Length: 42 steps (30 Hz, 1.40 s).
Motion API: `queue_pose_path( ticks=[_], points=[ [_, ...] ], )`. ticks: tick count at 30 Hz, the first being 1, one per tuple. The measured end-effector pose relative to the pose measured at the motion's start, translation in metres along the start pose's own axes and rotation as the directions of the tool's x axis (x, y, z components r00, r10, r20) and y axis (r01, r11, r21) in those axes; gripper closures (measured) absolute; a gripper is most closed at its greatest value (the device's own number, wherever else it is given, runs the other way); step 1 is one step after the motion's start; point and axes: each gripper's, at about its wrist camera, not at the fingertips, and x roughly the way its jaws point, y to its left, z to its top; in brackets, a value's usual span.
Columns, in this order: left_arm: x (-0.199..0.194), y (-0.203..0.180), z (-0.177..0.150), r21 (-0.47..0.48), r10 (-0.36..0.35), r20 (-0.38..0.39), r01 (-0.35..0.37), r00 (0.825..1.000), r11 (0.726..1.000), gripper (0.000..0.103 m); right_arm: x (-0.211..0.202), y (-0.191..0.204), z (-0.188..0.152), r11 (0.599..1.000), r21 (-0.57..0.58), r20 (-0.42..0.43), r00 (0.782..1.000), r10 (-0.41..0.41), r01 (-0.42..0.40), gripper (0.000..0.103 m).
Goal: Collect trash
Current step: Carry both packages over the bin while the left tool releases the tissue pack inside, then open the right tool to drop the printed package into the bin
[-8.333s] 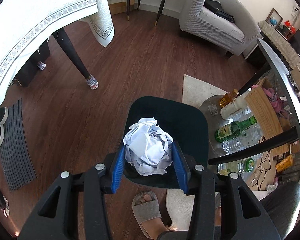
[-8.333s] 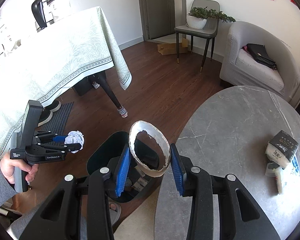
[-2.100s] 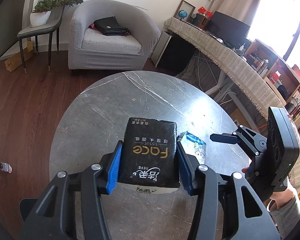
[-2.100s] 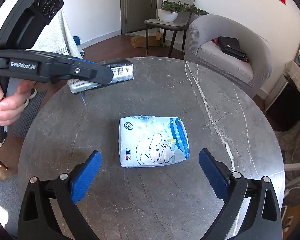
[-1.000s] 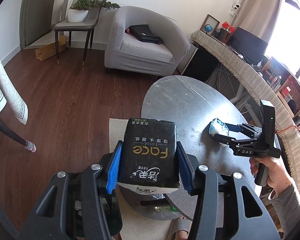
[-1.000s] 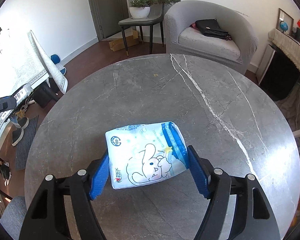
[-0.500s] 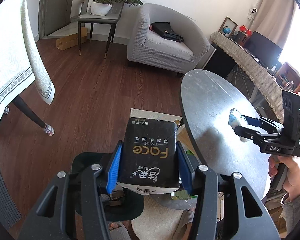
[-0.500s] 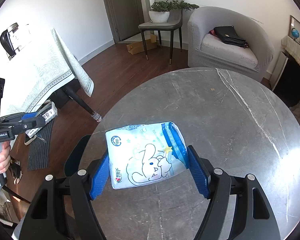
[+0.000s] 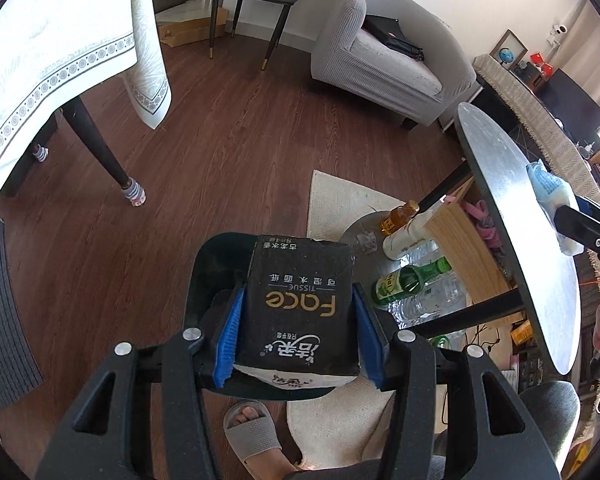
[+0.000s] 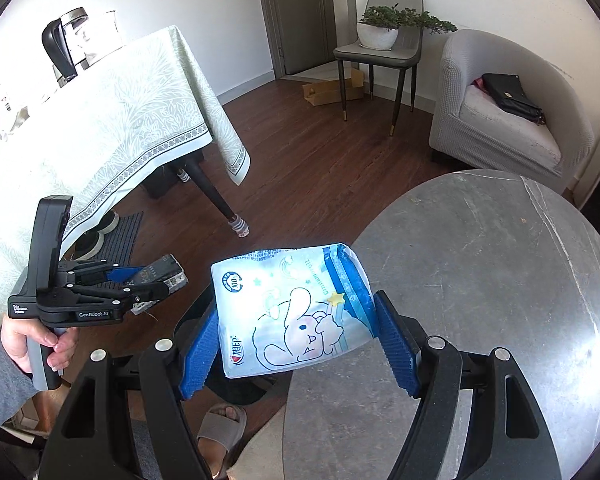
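Both hands loaded, neither piece dropped yet. Left gripper (image 9: 296, 320) has its jaws pinching the black tissue pack (image 9: 300, 300), hanging right over the dark bin (image 9: 212, 264) at lower centre of the left wrist view. Looks like the release is the next step there, though that's my read only.

Right gripper (image 10: 296, 344) has its jaws clamped on the blue-and-white tissue pack (image 10: 296, 312), lifted clear of the grey round desk (image 10: 500, 280) and sitting over the desk's left edge in the right wrist view. The bin is mostly hidden behind that pack, so it looks short of the drop point.

Desk top shows bare in both views, so nothing obvious left to pick there. Bin contents: can't tell, the black pack blocks them.

Packs:
- black one: soft plastic wrap, gold lettering, white underside showing at the bottom, corners slightly dented.
- blue one: thin crinkly film with a cartoon rabbit print, tilted, squashed a bit between the pads.

Bottles (image 9: 408, 280) on the shelf under the desk are untouched.
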Motion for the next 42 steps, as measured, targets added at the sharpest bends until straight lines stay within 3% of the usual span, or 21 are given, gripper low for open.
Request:
queue_pose_path(
  ticks=[12,22,25,34,42],
  points=[
    [0.050,0.060,-0.034,-0.098,0.053,-0.130,-0.066,0.990,0.993,0.050,0.044,0.053,0.006,0.998,-0.041,-0.062,0.997,0.053,-0.056,0.030],
    [0.109,0.077,-0.052,-0.120,0.027,-0.245,-0.058,0.969,0.991,0.045,0.069,0.078,0.002,0.995,-0.070,-0.128,0.990,0.055,-0.065,0.030],
    [0.111,0.076,-0.053,-0.126,0.012,-0.241,-0.044,0.970,0.991,0.039,0.073,0.084,0.002,0.995,-0.085,-0.143,0.989,0.048,-0.060,0.030],
    [0.076,0.081,-0.047,-0.132,0.023,-0.167,-0.046,0.986,0.990,0.039,0.087,0.093,-0.002,0.993,-0.099,-0.175,0.984,0.042,-0.060,0.029],
    [0.023,0.079,-0.027,-0.099,0.048,-0.070,-0.055,0.996,0.994,0.048,0.101,0.105,-0.008,0.992,-0.100,-0.200,0.978,0.060,-0.081,0.030]
  ],
)
